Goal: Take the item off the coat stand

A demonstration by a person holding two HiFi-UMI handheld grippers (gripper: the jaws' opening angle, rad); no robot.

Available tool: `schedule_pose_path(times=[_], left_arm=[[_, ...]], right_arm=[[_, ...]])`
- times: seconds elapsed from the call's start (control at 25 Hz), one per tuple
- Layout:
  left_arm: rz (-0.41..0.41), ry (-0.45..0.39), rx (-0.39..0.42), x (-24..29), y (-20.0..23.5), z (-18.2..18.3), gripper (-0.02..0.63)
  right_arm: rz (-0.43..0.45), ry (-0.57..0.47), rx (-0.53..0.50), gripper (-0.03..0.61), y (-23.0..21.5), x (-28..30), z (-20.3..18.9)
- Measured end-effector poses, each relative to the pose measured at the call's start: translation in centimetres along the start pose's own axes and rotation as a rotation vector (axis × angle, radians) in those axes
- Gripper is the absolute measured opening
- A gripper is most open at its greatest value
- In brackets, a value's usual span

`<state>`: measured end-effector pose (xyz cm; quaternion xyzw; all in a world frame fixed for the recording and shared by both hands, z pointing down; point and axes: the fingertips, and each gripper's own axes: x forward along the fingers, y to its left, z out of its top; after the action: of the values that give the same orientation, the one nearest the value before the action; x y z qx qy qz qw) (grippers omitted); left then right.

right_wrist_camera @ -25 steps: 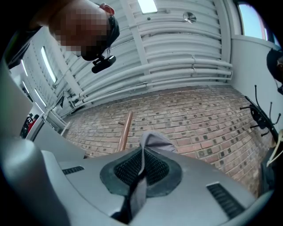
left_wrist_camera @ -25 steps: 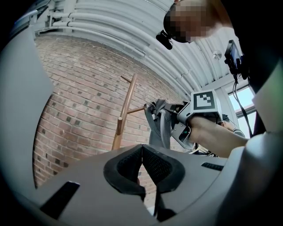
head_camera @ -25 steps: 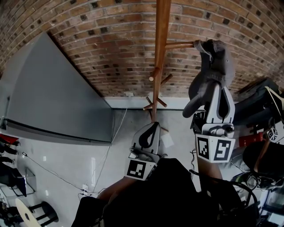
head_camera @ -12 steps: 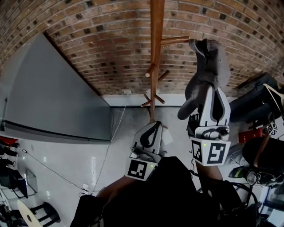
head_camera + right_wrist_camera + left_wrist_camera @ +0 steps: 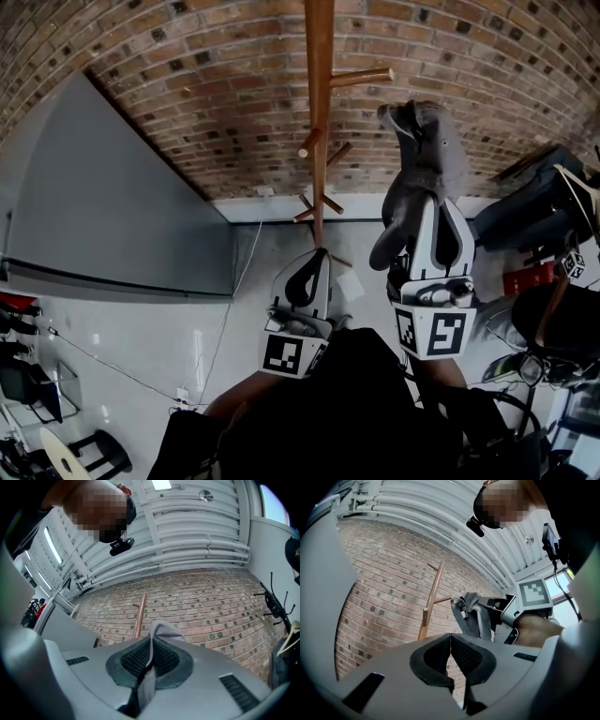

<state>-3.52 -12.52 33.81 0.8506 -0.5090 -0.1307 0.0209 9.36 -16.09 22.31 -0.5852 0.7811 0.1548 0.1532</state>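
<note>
Bright, even indoor light; heavy fisheye throughout.

Lit from above by a ceiling lamp [image 5: 161,483], blown to white, with more glare from a window [image 5: 273,498] at the far right. Pale reflections on the glossy floor [image 5: 141,328]; only faint, soft shadows on the brick wall [image 5: 187,84], and little contrast on the grey garment [image 5: 427,159]. Bent hard toward the edges, brick courses bowed, black vignetting in the corners of both gripper views. Sharp at the far wall; soft and slightly blurred up close on the shells of the left gripper [image 5: 450,637] and right gripper [image 5: 151,639]. Dark and underexposed at the near bottom of the head view.
</note>
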Motion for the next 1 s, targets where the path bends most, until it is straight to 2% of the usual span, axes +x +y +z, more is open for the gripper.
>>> schedule_pose_path(times=[1.0], left_arm=[[0.021,-0.042,0.029,1.6,0.1,1.7,0.017]], right_arm=[[0.02,0.108,0.022,0.021,1.3,-4.8,-4.2]])
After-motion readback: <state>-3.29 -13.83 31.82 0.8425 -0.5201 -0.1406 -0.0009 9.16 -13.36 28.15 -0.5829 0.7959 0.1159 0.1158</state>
